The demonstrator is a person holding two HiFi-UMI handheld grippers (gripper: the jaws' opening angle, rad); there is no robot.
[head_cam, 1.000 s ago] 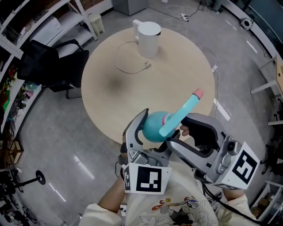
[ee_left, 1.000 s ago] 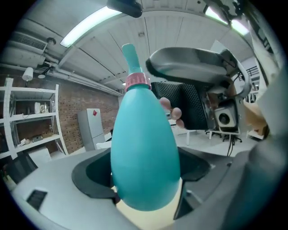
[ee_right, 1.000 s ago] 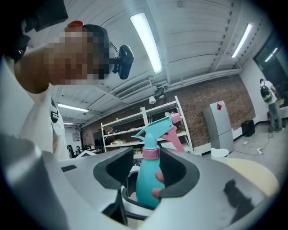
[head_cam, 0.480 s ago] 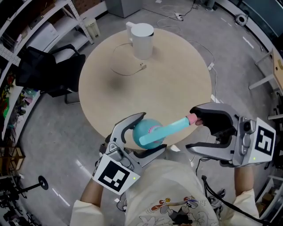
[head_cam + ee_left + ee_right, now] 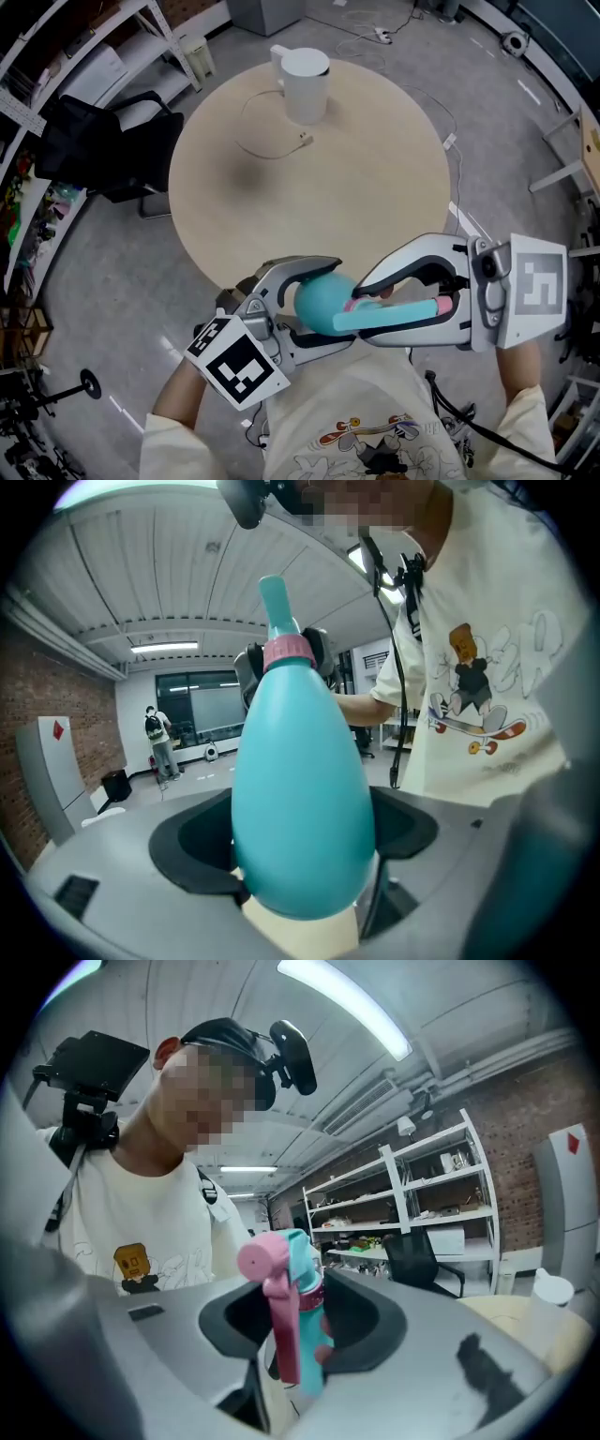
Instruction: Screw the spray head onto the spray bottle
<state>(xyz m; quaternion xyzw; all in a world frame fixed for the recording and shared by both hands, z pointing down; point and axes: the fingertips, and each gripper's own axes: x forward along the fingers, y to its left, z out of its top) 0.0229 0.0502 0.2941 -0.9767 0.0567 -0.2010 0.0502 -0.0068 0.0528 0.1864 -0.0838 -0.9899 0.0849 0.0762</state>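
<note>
Head view: holding the spray bottle (image 5: 317,298) on its side in front of the chest, just off the near rim of the desk (image 5: 309,197), with the left gripper (image 5: 333,302) spread wide round the bulging belly, likely so that the neck faces the other hand. Reaching in from the right with the right gripper (image 5: 361,311), straddling the spray head (image 5: 398,315) lengthwise, close to where it meets the bottle. Left alone at the far side of the desk: a white kettle (image 5: 305,80) and its cable (image 5: 302,140), well apart from the work.

Left gripper view: clamped on the widest part of the bottle (image 5: 300,799), fingers (image 5: 187,846) far apart and pressed to both flanks. Gripped there, probably, to stop the body turning while the head is twisted. Pink collar (image 5: 288,652) on the neck, pointing away along the fingers.

Right gripper view: just been closing on the spray head (image 5: 305,1335), with its stem and pink trigger (image 5: 279,1335) standing between the fingers (image 5: 370,1321) at a middling gap, pads seemingly against it. Taken near the collar, presumably, to turn the thread. Judged seated on the neck; tightness not readable
</note>
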